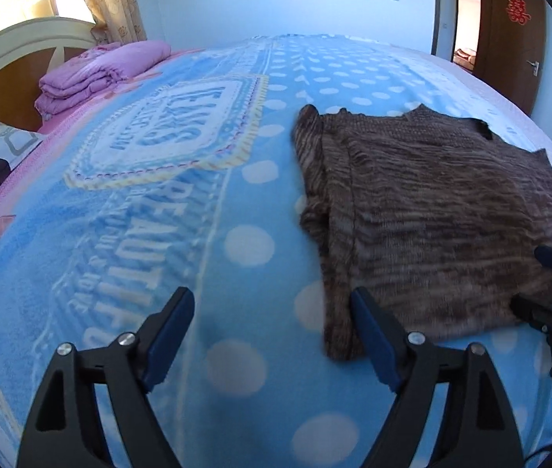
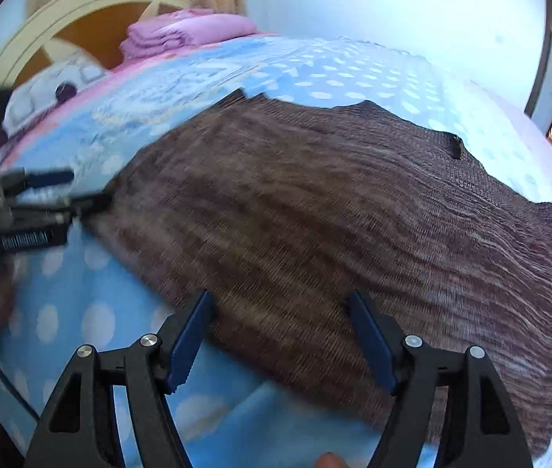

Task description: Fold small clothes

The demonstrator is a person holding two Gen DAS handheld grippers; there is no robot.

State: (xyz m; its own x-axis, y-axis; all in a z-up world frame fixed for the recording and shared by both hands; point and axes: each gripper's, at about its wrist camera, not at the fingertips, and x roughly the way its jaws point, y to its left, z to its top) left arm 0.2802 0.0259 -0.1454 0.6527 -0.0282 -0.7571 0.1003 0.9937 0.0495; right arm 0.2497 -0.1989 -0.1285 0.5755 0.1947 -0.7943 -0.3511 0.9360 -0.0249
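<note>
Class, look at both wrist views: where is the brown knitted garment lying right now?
The brown knitted garment lies flat on the blue dotted blanket; right of centre in the left wrist view, filling the middle of the right one, far from the folded pink bedding by the headboard.

The brown striped knitted garment [image 2: 354, 210] is a coarse, ribbed, matt knit. The light-blue polka-dot fleece blanket [image 1: 158, 234] beneath it has a soft, napped, matt surface. The folded pink quilt [image 1: 96, 74], far left, is smooth matt cloth. Each gripper, left [image 1: 272, 335] and right [image 2: 279, 335], has matt black plastic arms, bright metal pivot pins and blue ridged pads. The brown wooden door [image 1: 510, 39] has a smooth, semi-gloss finish.
</note>
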